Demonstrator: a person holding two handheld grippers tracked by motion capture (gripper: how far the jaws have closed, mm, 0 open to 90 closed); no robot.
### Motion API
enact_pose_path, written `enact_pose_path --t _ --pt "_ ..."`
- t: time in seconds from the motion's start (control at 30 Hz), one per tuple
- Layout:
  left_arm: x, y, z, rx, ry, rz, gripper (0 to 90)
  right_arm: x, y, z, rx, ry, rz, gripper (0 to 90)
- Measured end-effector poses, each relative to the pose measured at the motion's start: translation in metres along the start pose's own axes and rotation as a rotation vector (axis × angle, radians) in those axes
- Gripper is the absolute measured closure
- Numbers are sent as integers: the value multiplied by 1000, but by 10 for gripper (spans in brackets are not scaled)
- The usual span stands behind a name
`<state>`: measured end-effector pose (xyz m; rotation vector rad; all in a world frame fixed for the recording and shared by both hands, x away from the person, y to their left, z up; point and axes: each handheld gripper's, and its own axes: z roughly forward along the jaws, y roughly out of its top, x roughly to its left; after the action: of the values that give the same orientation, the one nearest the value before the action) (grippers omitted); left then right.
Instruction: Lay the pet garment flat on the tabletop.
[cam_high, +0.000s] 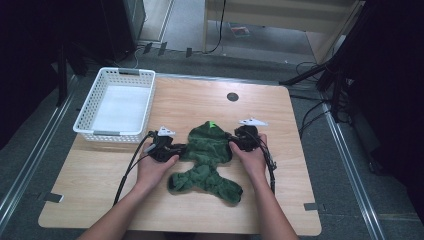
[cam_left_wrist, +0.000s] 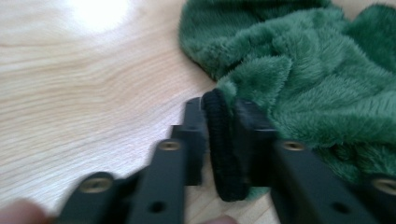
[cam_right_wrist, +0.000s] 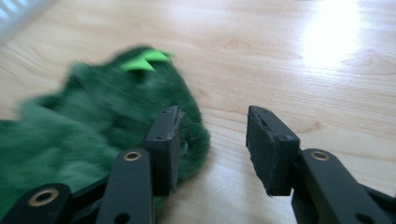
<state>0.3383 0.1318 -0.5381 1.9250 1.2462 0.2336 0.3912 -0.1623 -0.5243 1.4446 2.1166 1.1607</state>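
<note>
1. White slatted basket (cam_high: 116, 105): far left of the wooden tabletop (cam_high: 280, 200), upright, well apart from the other items.
2. Left claw (cam_high: 172, 151): held low at the left edge of the green plush garment (cam_high: 210, 147). In the left gripper view, left claw (cam_left_wrist: 223, 140) seen with jaws narrow, a black ribbed cuff (cam_left_wrist: 224, 144) of the garment (cam_left_wrist: 303, 70) standing between them; pads close against the cuff, though contact too blurred to confirm, probably loose.
3. Green plush garment: spread flat at mid-tabletop between both hands, two limb-like pieces trailing toward the near edge, a bright green tab (cam_high: 212, 124) at the far end.
4. Right claw (cam_high: 235, 142): at the right edge of the garment. In the right gripper view, right claw (cam_right_wrist: 212, 140) with jaws moderately apart; one pad against the fuzzy edge of the garment (cam_right_wrist: 93, 121), the other over bare wood, nothing pinched; bright green tab (cam_right_wrist: 144, 60) visible beyond.
5. Dark round grommet (cam_high: 232, 96): set in the tabletop at the far side, apart from the garment.
</note>
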Motion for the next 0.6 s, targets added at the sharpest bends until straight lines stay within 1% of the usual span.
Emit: enact_pose_path --t 0.03,0.07,0.1,0.17,0.2,0.27,0.3,0.33,0.37,0.4,0.43,0.47,0.5,0.53,0.6 --pt "0 0 0 0 0 0 600 0 0 0 0 0 0 539" --pt "0 0 -4 -18 -16 -5 600 1 -2 -7 -18 14 2 532" --pt "-1 -1 -10 -35 -27 -9 561 3 -5 -16 -36 27 -9 525" --pt "-4 -4 -22 -60 -52 3 521 9 -15 -33 -49 42 -43 517" --pt "-6 -7 -27 -72 -65 10 505 12 -21 -41 -50 52 -54 517" --pt "-11 -16 -38 -81 -87 26 482 18 -35 -58 -46 71 -68 510" --pt "-14 -21 -42 -82 -95 31 468 25 -49 -74 -45 89 -88 506" --pt "-16 -26 -47 -85 -107 33 459 28 -54 -82 -43 103 -88 494" --pt "-19 -32 -52 -88 -112 37 459 28 -54 -82 -43 103 -88 494" --pt "-23 -38 -56 -97 -105 37 442 33 -59 -90 -41 117 -93 479" --pt "-27 -44 -61 -115 -96 36 354 41 -70 -105 -36 145 -90 442" --pt "-30 -51 -65 -120 -75 41 354 41 -70 -105 -36 145 -90 442" --pt "-35 -57 -68 -116 -64 43 325 45 -76 -111 -41 160 -91 422" --pt "-38 -62 -71 -109 -57 52 304 48 -83 -117 -58 165 -94 417" --pt "-45 -75 -77 -115 -35 56 278 53 -97 -126 -55 183 -68 385"
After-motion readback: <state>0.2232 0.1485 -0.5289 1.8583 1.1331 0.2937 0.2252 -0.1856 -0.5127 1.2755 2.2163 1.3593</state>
